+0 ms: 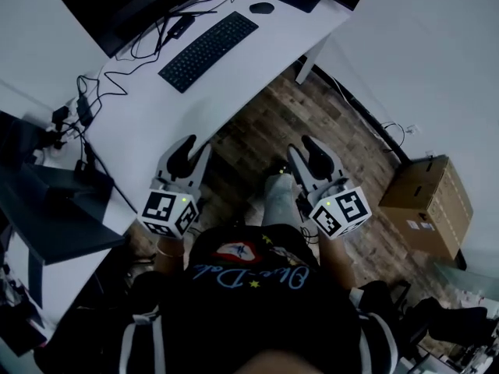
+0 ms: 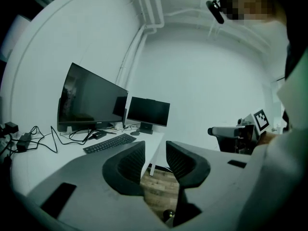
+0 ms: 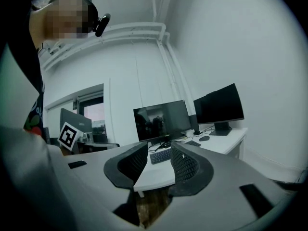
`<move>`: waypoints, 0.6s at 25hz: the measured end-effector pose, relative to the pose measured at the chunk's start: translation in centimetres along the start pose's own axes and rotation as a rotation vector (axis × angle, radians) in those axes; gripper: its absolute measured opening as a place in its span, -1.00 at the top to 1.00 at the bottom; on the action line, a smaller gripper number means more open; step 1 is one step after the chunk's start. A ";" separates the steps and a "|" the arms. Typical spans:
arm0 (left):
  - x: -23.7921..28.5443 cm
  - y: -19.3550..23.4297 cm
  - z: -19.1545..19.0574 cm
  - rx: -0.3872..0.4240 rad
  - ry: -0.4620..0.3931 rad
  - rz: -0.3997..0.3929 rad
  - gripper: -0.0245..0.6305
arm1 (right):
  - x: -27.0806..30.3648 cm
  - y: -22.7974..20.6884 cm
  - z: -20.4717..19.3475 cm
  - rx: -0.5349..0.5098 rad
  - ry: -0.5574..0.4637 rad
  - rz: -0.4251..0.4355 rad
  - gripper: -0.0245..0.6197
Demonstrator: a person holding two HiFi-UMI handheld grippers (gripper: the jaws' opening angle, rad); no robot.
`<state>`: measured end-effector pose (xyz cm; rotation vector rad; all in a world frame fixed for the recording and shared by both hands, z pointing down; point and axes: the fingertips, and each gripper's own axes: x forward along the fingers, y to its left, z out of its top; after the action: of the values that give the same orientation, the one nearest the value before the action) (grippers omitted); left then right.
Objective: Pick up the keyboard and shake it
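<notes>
The black keyboard [image 1: 209, 50] lies flat on the white desk [image 1: 257, 61], in front of a large dark monitor [image 1: 132, 6]. Both grippers hang over the wooden floor, short of the desk's near edge and well away from the keyboard. My left gripper [image 1: 191, 153] is open with nothing between its jaws; in the left gripper view the left gripper [image 2: 155, 153] points toward the desk, with the keyboard [image 2: 109, 143] off to the left. My right gripper [image 1: 309, 156] is also open and empty. In the right gripper view the keyboard [image 3: 160, 156] shows far off through the gap of the right gripper [image 3: 159, 147].
A mouse [image 1: 261, 8] and a second monitor [image 2: 148, 112] stand at the desk's far end. Cables [image 1: 109, 80] trail over its left part. A dark desk with a laptop [image 1: 54, 209] stands at the left. A cardboard box [image 1: 427, 205] sits on the floor at the right.
</notes>
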<state>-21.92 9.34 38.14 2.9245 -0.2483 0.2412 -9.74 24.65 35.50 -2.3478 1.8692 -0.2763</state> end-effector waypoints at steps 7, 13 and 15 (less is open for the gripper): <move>5.8 3.9 1.0 -0.065 -0.041 0.167 0.57 | 8.5 -6.9 1.9 -0.011 0.004 0.156 0.54; 11.9 6.2 2.5 -0.071 -0.043 0.271 0.54 | 14.9 -12.2 3.0 0.006 0.035 0.273 0.51; 13.3 6.9 2.8 -0.075 -0.041 0.311 0.52 | 16.7 -13.8 3.5 0.012 0.045 0.303 0.51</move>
<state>-9.84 0.13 38.99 2.8074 -0.7042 0.2116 7.82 11.43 36.11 -2.0254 2.1993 -0.3073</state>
